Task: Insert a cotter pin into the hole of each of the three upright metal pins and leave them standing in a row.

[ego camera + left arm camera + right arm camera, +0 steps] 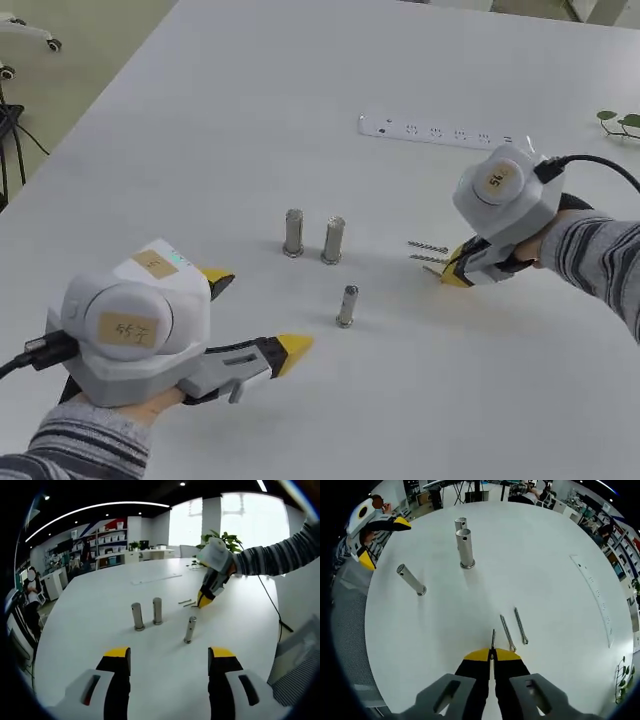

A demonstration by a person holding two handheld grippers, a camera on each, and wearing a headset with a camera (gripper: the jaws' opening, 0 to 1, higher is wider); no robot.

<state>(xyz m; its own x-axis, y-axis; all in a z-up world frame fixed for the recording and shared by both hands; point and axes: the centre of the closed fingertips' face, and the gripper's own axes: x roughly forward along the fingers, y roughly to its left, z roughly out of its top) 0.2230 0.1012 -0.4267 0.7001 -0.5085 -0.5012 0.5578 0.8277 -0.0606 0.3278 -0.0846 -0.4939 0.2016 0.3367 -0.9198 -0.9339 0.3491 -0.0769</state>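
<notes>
**Right gripper (492,654) clenched on a cotter pin (493,638), left gripper (170,655) released**

The white table (300,110) is cut off by the frame on every side in the head view. The left gripper sits low at near left with its striped sleeve (90,445) clipped by the bottom edge. Its jaws are spread wide and aimed toward the metal pins (333,240). The right gripper is at the right, tipped nose-down to the table. In the head view its own body hides the tips and the held piece. The right gripper view shows the jaws closed on the cotter pin, with just the front end poking past the yellow tips. A power strip (440,132) lies along the far side. The three metal pins stand upright mid-table: two close side by side, the third apart and nearer the person. A side hole reads clearly on one pin in the right gripper view; the rest are too small to tell. Two loose cotter pins (507,632) lie flat and parallel, just ahead of the right tips and well apart from the metal pins.
</notes>
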